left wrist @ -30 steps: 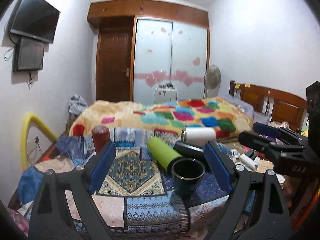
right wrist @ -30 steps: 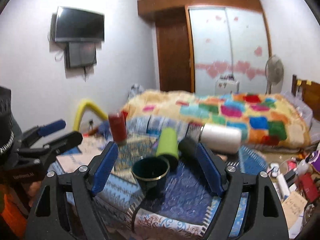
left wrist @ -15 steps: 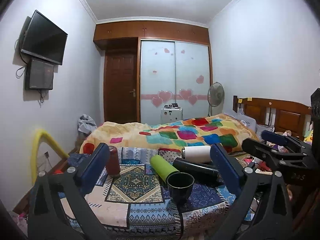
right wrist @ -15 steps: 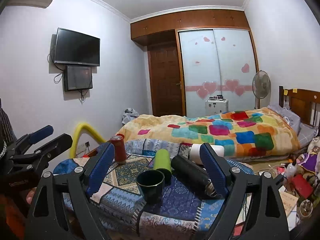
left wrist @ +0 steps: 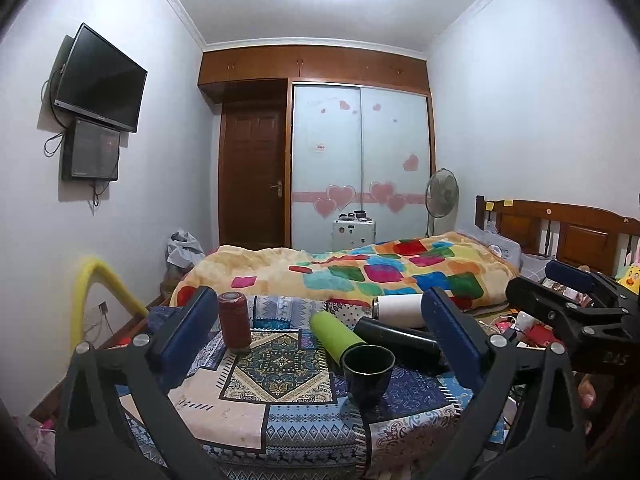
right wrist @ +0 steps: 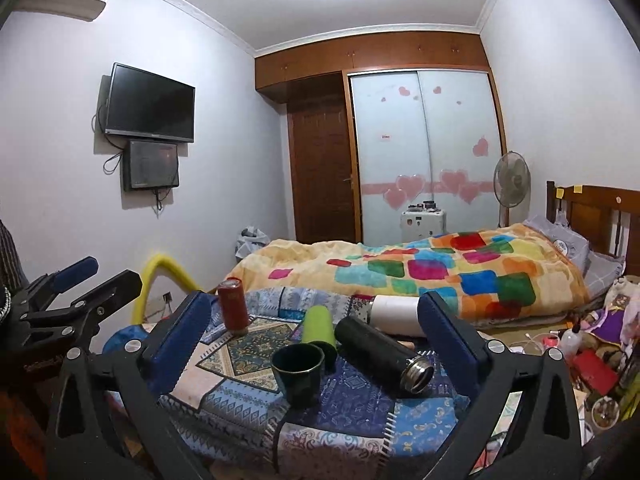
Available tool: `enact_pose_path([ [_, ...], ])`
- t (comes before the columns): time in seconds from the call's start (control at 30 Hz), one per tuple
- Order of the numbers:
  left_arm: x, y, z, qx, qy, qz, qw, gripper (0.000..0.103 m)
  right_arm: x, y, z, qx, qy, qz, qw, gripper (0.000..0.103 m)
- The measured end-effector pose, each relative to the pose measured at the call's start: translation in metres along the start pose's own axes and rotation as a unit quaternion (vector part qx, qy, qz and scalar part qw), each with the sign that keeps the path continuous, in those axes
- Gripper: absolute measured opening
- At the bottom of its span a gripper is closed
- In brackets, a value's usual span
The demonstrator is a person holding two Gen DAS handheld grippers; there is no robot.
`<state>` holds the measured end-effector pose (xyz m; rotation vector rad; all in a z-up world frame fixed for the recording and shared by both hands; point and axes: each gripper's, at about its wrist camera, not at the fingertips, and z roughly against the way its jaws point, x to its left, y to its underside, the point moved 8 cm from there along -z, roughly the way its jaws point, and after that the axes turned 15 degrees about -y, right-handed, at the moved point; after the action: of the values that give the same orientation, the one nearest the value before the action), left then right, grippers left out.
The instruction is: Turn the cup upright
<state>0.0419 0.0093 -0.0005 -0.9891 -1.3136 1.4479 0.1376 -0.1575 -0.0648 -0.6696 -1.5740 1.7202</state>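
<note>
A dark green cup (left wrist: 367, 374) stands upright, mouth up, on the patterned cloth of a small table (left wrist: 248, 412); it also shows in the right wrist view (right wrist: 298, 372). My left gripper (left wrist: 318, 340) is open and empty, held back from the cup. My right gripper (right wrist: 310, 340) is open and empty too, also back from the cup. Each gripper shows at the edge of the other's view.
A red can (left wrist: 235, 325) stands at the table's back left. A lime bottle (left wrist: 334, 336), a black flask (right wrist: 382, 354) and a white bottle (left wrist: 398, 310) lie on their sides behind the cup. A bed (left wrist: 360, 272) lies beyond; clutter (right wrist: 592, 360) sits right.
Both grippers have pulled back and up from the table; the cup and bottles look smaller and lower in view. The cup stays upright in place.
</note>
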Motion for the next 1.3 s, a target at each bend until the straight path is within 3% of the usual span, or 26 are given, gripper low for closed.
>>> enact_pose_path([
  [1.3,0.0004,-0.0004,0.0005,0.003,0.0,0.001,1.0,0.103,-0.0003,-0.0026,0.0067,-0.003,0.005,0.002,1.0,0.103],
])
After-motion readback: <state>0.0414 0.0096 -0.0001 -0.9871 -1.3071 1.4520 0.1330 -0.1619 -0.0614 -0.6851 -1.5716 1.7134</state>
